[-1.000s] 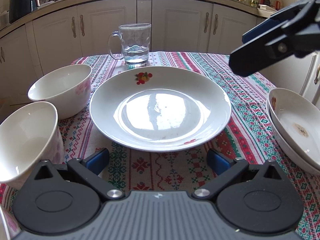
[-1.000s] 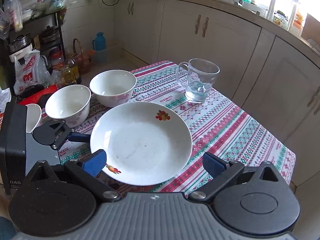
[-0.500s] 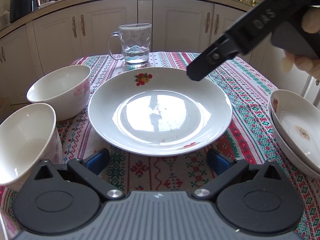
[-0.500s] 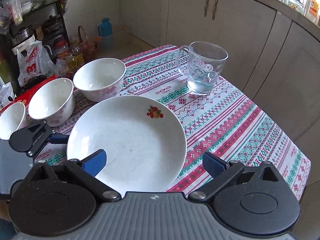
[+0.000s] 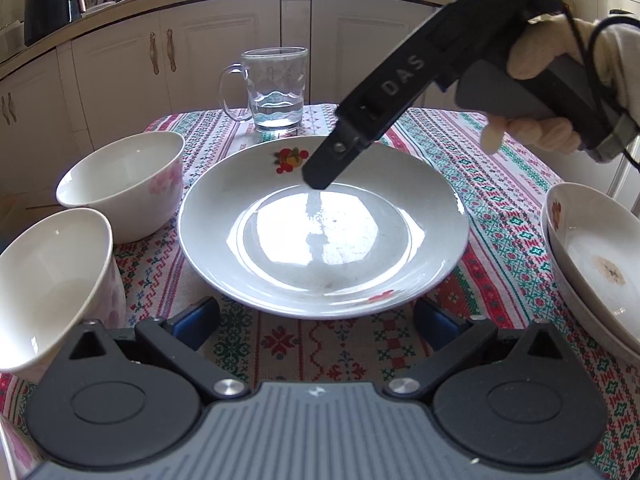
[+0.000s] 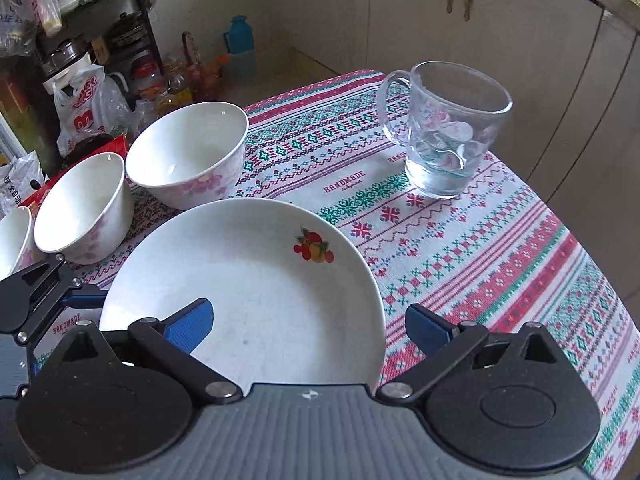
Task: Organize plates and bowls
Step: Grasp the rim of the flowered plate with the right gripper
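A wide white plate (image 5: 324,236) lies flat at the middle of the patterned tablecloth, glossy, with a small fruit print on its far rim and a fainter red mark on the near rim. To its left stand two white bowls with pink flowers on their sides: the far bowl (image 5: 124,184) upright, just beside the plate, and the near bowl (image 5: 52,280) beside that one. A third bowl (image 6: 14,240) shows only at the frame edge (right wrist view). At the right edge sit what may be two stacked shallow plates (image 5: 592,264), the upper one stained brown.
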Available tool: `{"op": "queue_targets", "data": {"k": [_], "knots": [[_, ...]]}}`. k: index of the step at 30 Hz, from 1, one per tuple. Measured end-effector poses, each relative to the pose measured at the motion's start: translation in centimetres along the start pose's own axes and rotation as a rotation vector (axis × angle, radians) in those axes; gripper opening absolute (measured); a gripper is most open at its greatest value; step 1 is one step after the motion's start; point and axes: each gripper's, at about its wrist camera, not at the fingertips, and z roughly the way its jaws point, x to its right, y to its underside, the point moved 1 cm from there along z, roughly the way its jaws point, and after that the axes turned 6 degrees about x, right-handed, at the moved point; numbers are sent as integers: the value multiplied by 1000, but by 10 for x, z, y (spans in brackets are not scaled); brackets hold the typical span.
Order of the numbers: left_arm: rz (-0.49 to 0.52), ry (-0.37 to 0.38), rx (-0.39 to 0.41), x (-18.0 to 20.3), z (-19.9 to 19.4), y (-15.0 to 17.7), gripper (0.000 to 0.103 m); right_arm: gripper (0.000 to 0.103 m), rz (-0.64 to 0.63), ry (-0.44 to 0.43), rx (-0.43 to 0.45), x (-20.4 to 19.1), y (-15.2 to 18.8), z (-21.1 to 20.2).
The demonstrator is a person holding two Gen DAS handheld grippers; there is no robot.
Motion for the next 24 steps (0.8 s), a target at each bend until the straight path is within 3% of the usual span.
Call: {"op": "queue_targets", "data": {"k": [3, 6, 13, 24], "knots": [[11, -10, 9, 1, -1, 0, 102, 102, -3, -22, -5, 3, -5, 10], [18, -19, 15, 0, 0, -1, 102, 91, 0, -49, -15, 7, -9, 19], [24, -17, 23, -1, 1, -2, 102, 83, 12, -89, -41, 19, -13, 33], [51, -20, 36, 4, 0, -2, 101, 82, 31, -166, -44, 23, -14, 32]]}}
